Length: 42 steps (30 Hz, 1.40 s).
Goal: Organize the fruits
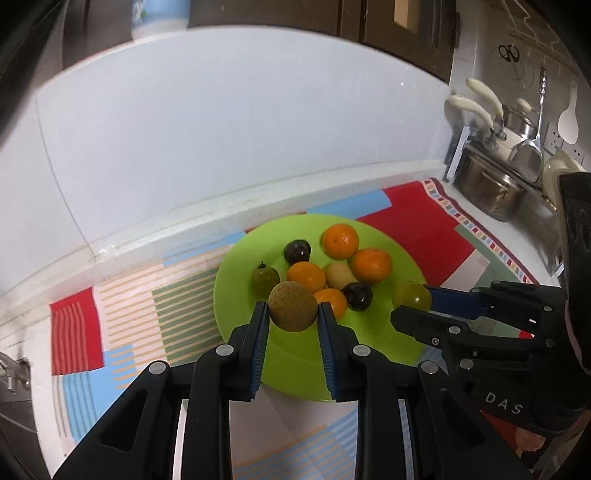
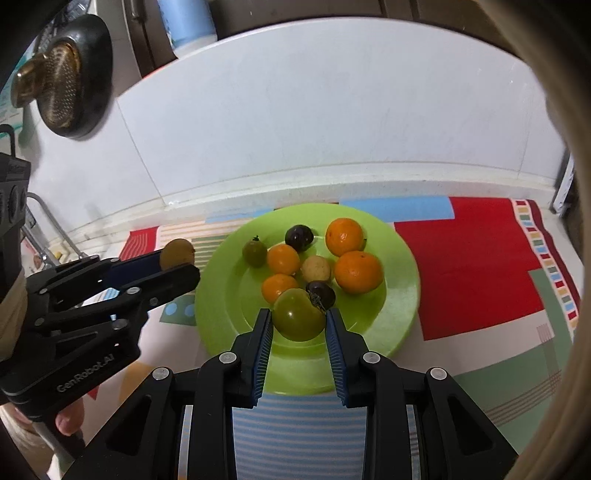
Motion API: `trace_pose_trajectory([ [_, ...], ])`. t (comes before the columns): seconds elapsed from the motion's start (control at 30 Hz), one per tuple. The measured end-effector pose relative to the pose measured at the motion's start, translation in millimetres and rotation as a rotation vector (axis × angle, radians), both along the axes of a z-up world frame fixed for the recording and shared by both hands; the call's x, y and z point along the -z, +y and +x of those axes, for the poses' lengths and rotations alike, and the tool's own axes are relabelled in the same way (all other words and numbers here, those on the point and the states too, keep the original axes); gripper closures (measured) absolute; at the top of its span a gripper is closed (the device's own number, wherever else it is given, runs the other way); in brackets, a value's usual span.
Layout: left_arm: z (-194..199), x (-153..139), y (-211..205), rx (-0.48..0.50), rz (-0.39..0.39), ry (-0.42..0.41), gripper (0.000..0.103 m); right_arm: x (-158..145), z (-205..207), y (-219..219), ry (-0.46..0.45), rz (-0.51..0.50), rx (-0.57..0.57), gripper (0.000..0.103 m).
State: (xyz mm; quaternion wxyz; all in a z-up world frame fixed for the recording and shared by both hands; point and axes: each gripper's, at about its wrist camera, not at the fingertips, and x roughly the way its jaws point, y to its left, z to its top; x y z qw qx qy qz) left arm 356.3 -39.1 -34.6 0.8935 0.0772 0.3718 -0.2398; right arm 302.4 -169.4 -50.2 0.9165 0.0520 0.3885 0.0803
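Observation:
A lime green plate (image 1: 240, 280) (image 2: 399, 295) lies on a patterned mat by the white wall and holds several oranges (image 1: 340, 240) (image 2: 358, 271), two dark plums (image 1: 296, 251) (image 2: 299, 237), a small green tomato (image 1: 265, 278) (image 2: 254, 252) and a pale brown round fruit (image 1: 338, 275) (image 2: 316, 268). My left gripper (image 1: 293, 312) (image 2: 177, 264) is shut on a brown round fruit (image 1: 293, 310) (image 2: 177, 253) above the plate's near left side. My right gripper (image 2: 299, 319) (image 1: 410, 306) is shut on a green tomato (image 2: 297, 314) (image 1: 412, 295) over the plate's near part.
The colourful mat (image 1: 424, 206) (image 2: 461, 266) covers the counter. Steel pots and hanging utensils (image 1: 491, 192) stand at the right. A dark strainer (image 2: 62, 81) hangs on the left wall above a tap (image 2: 48, 221). A blue-and-white container (image 1: 159, 18) sits on the ledge above.

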Motion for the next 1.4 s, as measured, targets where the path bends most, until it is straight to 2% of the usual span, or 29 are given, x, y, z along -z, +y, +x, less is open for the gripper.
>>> trace_pose_trajectory([
  [0.23,14,21,-2,0.021,0.006,0.044,0.076,12,13,7,0.039,-0.023,0.0,0.073],
  [0.5,6,14,6,-0.021,0.012,0.012,0.072,14,16,10,0.04,-0.055,0.018,0.069],
  [0.57,-4,7,11,-0.046,0.013,0.004,0.068,9,8,11,0.029,-0.061,0.022,0.065],
  [0.73,-30,-11,20,-0.087,0.008,-0.015,0.062,-8,-14,10,-0.013,-0.056,0.037,0.065],
  [0.8,-43,-20,23,-0.11,0.007,-0.031,0.053,-15,-23,9,-0.025,-0.051,0.037,0.065],
  [0.87,-57,-29,25,-0.133,0.014,-0.058,0.049,-22,-36,9,-0.038,-0.043,0.04,0.064],
  [0.93,-70,-37,28,-0.145,0.015,-0.077,0.047,-28,-50,8,-0.055,-0.041,0.048,0.058],
  [1.0,-83,-43,30,-0.157,0.005,-0.102,0.039,-36,-65,6,-0.081,-0.048,0.069,0.056],
  [1.17,-113,-57,35,-0.178,0.003,-0.158,0.031,-51,-98,0,-0.124,-0.042,0.111,0.055],
  [1.23,-123,-62,38,-0.186,-0.004,-0.176,0.028,-56,-109,-1,-0.146,-0.05,0.129,0.047],
  [1.3,-135,-67,40,-0.191,0.0,-0.2,0.023,-60,-119,-2,-0.174,-0.051,0.139,0.046],
  [1.4,-152,-74,43,-0.204,0.0,-0.223,0.022,-66,-132,-1,-0.204,-0.049,0.142,0.046],
])
